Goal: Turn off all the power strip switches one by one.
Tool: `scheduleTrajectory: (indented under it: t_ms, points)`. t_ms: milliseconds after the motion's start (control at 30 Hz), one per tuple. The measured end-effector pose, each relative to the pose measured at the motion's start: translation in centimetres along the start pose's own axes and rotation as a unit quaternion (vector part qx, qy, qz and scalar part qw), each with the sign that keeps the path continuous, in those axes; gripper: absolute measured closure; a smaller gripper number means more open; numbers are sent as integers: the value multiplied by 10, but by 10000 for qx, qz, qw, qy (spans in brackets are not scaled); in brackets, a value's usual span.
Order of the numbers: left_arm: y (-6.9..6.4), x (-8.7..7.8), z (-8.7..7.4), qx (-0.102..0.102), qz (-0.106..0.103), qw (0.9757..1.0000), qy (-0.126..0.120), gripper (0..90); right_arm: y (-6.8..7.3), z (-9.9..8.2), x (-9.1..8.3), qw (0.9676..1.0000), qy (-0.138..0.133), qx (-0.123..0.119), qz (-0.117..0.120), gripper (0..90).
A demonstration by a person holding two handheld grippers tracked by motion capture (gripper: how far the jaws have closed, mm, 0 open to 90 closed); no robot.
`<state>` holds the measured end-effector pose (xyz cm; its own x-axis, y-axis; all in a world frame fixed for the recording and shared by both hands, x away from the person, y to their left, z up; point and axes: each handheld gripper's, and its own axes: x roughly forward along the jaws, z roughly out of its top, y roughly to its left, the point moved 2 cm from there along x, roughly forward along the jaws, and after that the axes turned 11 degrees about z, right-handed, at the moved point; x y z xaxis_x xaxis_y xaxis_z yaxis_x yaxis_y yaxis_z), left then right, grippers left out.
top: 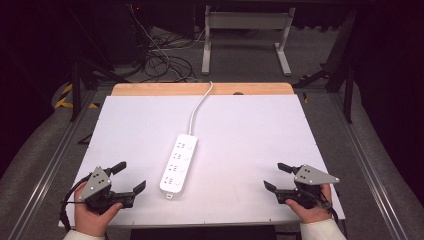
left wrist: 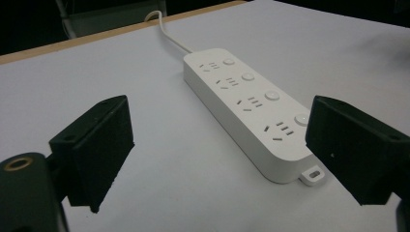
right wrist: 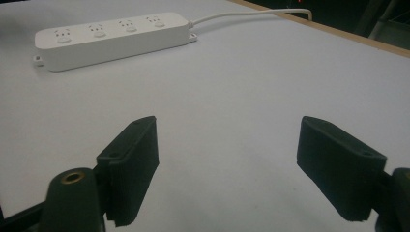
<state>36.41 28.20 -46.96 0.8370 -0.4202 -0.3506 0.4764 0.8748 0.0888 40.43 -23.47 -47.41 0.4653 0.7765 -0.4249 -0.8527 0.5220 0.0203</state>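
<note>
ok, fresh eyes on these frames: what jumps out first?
The white power strip lying flat mid-table on the white tabletop, four sockets each with a round button, its cord running to the far wooden edge. Then the two black grippers at the near corners, left gripper and right gripper, both with jaws wide open, holding nothing, and apart from the strip.

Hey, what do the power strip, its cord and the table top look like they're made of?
Power strip: likely hard white plastic, smooth with a slight sheen and rounded moulded edges. Cord: looks like white rubbery or plastic sheathing, since it bends in a soft curve. Table top: a matte white surface, possibly laminate or a sheet, with a wooden strip along the far edge.
</note>
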Motion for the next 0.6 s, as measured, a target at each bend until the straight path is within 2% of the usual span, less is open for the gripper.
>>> scheduleTrajectory:
  t_ms: [33,133,300,367,533,600]
  points:
    - [1,0,-1,22,-95,9999,117,148,0,-1,1,10000,27,43,-27,238]
    - [2,0,0,30,-130,9998,140,171,-1,-1,1,10000,31,53,-44,238]
    - [0,-2,2,132,-46,9999,100,176,-1,-1,2,10000,53,46,-48,240]
    - [1,-3,2,251,7,9996,101,177,-1,-2,3,10000,52,52,-41,242]
    - [1,-5,5,188,-43,9998,25,186,0,-2,4,9999,40,93,-15,245]
    - [0,-7,8,47,-177,9998,9,243,0,-2,4,10000,40,88,-2,245]
